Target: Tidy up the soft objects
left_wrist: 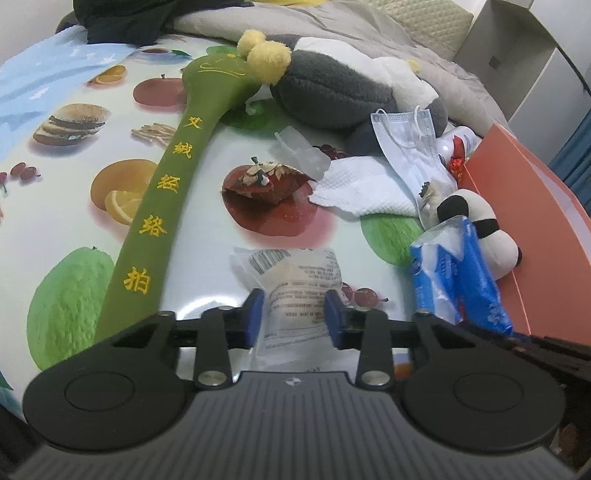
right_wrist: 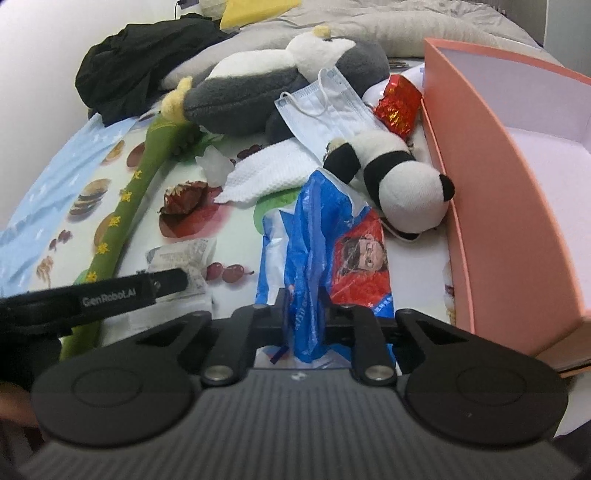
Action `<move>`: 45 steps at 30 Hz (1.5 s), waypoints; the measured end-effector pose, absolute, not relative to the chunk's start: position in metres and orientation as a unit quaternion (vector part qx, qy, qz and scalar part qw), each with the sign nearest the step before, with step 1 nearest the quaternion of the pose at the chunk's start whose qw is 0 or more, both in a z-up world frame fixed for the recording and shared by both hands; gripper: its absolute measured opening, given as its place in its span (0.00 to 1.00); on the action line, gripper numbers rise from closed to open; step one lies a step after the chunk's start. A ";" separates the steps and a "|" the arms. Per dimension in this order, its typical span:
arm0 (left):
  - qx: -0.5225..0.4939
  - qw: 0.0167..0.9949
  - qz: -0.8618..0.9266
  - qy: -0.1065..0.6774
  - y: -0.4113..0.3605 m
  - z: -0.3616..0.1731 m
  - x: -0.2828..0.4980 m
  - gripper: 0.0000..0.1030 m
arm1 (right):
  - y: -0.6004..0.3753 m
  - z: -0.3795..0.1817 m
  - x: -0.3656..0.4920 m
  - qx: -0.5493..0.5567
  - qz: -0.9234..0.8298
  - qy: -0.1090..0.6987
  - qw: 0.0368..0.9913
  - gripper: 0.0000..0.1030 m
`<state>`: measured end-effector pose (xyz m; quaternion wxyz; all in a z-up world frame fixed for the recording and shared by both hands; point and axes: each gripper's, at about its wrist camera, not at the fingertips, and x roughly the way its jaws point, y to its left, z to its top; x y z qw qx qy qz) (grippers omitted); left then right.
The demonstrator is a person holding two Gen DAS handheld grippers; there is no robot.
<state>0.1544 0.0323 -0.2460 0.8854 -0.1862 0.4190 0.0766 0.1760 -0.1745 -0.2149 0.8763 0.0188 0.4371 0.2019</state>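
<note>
My left gripper [left_wrist: 294,316] is open over a clear plastic packet [left_wrist: 295,280] with printed text, which lies between its blue pads [left_wrist: 254,317]. My right gripper [right_wrist: 306,314] is shut on a crumpled blue plastic bag [right_wrist: 317,236], also in the left wrist view [left_wrist: 458,273]. A small panda plush [right_wrist: 399,184] lies beside the pink box [right_wrist: 498,206]. A long green plush stick [left_wrist: 162,199] with yellow characters, a big grey and white plush [left_wrist: 332,92], a face mask [left_wrist: 410,140], a white tissue [left_wrist: 362,188] and a dark red pouch [left_wrist: 266,182] lie on the fruit-print cloth [left_wrist: 55,206].
The open pink box stands at the right, its inside bare. A red foil packet [right_wrist: 399,103] and a white bottle [left_wrist: 461,140] lie behind the panda. Black clothing [right_wrist: 140,62] and grey bedding [right_wrist: 388,29] are at the back. The left gripper's arm [right_wrist: 110,295] shows in the right wrist view.
</note>
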 end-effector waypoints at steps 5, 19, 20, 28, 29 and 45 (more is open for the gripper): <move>-0.178 0.892 0.072 0.409 0.033 -0.233 0.149 0.20 | -0.179 -0.198 0.173 0.025 0.202 0.425 0.882 0.16; -0.151 0.920 0.018 0.360 0.020 -0.141 0.148 0.19 | -0.193 -0.120 0.164 0.023 0.220 0.358 0.907 0.17; -0.147 0.923 0.013 0.355 0.019 -0.133 0.150 0.19 | -0.194 -0.113 0.164 0.020 0.221 0.350 0.910 0.17; -0.124 0.943 -0.034 0.306 -0.003 -0.056 0.168 0.19 | -0.211 -0.053 0.172 0.014 0.219 0.298 0.929 0.17; -0.119 0.946 -0.039 0.300 -0.007 -0.047 0.172 0.19 | -0.215 -0.046 0.172 0.013 0.216 0.292 0.932 0.17; -0.095 0.927 -0.159 0.326 -0.134 0.005 0.246 0.19 | -0.316 0.003 0.208 0.016 0.135 0.315 0.939 0.17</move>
